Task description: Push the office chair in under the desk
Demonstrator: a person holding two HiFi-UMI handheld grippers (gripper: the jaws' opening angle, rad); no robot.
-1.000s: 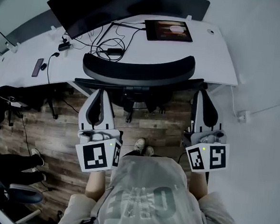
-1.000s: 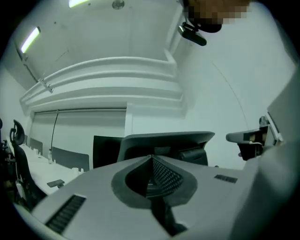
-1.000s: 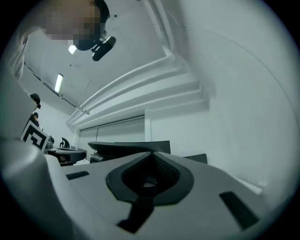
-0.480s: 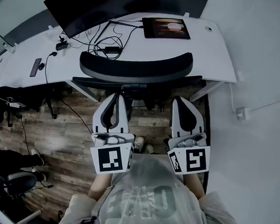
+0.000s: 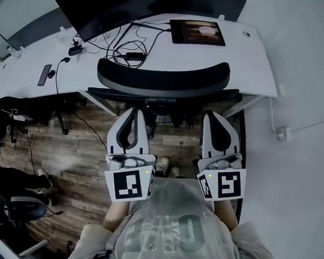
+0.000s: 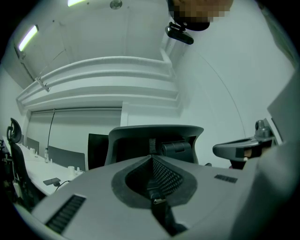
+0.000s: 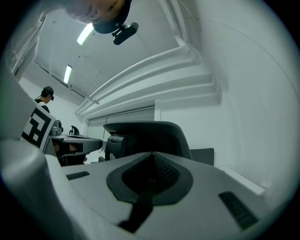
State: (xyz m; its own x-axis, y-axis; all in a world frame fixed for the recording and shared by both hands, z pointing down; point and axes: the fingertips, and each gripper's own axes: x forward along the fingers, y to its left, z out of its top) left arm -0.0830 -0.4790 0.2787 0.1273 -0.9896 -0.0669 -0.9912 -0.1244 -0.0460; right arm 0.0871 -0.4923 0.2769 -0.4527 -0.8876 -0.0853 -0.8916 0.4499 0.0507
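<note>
A black office chair [image 5: 163,79] stands with its curved backrest at the edge of the white desk [image 5: 255,61], its seat tucked below. My left gripper [image 5: 133,111] and right gripper [image 5: 213,115] hang side by side just behind the chair, both shut with nothing in them, tips pointing at the backrest and a short way off it. In the left gripper view the chair back [image 6: 154,143] fills the middle beyond the closed jaws. The right gripper view shows the chair back [image 7: 145,138] the same way, close ahead.
A dark monitor [image 5: 137,5], a tablet [image 5: 197,32], a tangle of cables [image 5: 126,51] and a phone [image 5: 44,75] lie on the desk. Other chairs [image 5: 7,121] stand at the left on the wooden floor. A white wall and a wall socket [image 5: 283,132] are at the right.
Both grippers have come closer together behind the chair: the left moved right, the right moved left and forward. The chair sits about where it was against the desk.
</note>
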